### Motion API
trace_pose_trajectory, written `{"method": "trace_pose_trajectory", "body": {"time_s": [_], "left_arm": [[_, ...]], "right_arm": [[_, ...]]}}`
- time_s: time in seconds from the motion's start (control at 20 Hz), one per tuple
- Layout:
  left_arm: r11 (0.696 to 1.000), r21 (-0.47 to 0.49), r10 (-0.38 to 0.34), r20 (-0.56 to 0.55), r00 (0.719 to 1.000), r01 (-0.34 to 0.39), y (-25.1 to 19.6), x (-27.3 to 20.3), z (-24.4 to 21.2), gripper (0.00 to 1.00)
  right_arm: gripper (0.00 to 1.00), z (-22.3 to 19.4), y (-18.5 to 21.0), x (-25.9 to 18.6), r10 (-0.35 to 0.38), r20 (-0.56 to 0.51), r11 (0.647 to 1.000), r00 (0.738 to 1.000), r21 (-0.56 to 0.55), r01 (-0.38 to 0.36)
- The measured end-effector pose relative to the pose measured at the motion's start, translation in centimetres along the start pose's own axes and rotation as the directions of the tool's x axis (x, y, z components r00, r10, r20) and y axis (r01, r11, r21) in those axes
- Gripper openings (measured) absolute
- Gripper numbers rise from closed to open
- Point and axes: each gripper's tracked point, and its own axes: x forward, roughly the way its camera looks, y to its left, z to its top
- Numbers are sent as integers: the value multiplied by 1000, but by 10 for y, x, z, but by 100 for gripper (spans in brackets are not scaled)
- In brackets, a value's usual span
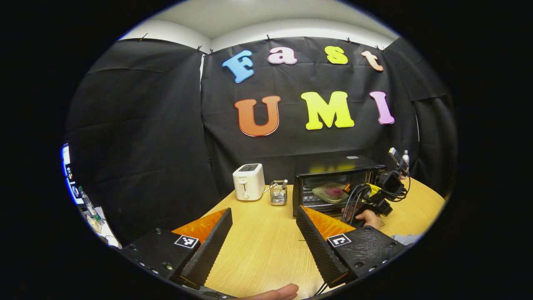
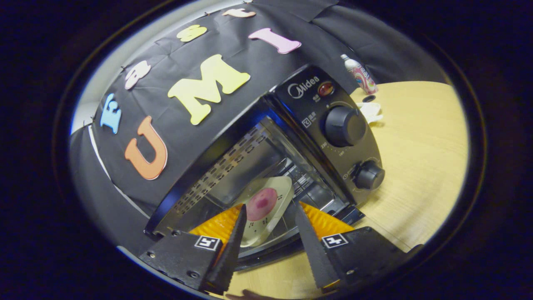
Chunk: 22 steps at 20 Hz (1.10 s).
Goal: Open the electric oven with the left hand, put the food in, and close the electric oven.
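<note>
Standing open at the back of the wooden table, the electric oven serves as the landmark. Inside its cavity lies a pale plate carrying pink food. Directly in front of the oven's mouth, the right claw hovers with its 2 fingers apart, gripping nothing, the plate showing between them. Well in front of the oven and to its left, the left claw hangs above the table, fingers spread wide and empty. Left of the oven stand a small metal holder and a white toaster. On the oven's front panel sit 2 knobs.
</note>
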Motion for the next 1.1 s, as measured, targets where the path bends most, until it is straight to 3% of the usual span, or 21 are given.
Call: {"method": "trace_pose_trajectory", "body": {"time_s": [0.05,0.2,0.25,0.3,0.35,0.4,0.45,0.55,0.6,0.8,0.85,1.1], "left_arm": [[1000,-5,4,-8,1000,-4,1,0,-3,96],[1000,-29,9,-19,1000,-10,-1,-4,-7,96],[999,-35,7,-22,1000,-8,-2,-5,-10,96],[999,-40,3,-28,1000,-4,-4,-6,-13,96],[999,-41,-2,-34,999,1,-6,-8,-17,96],[999,-41,-6,-39,999,4,-9,-9,-19,96],[999,-40,-10,-45,999,8,-10,-9,-19,96],[999,-37,-17,-55,998,15,-14,-8,-24,96],[999,-38,-25,-59,998,23,-17,-7,-27,96],[997,-49,-68,-109,992,63,-35,1,-44,96],[996,-54,-81,-125,989,74,-40,2,-51,97],[988,-68,-149,-225,963,137,-74,18,-86,97]], "right_arm": [[80,1,2,-4,7,1,1000,1000,-24,-7],[84,5,8,-21,51,17,991,999,-124,-48],[92,6,12,-30,69,24,985,997,-158,-64],[85,8,14,-38,80,32,977,996,-199,-73],[86,10,16,-46,98,39,968,994,-235,-86],[94,11,18,-54,117,40,957,992,-272,-101],[87,13,20,-64,133,45,945,990,-307,-113],[89,19,27,-83,181,54,921,982,-359,-150],[96,24,29,-94,198,66,908,978,-387,-158],[97,49,36,-136,273,117,848,955,-498,-182],[93,53,37,-145,284,126,834,951,-521,-180],[96,71,32,-183,292,102,764,951,-623,-168]]}}
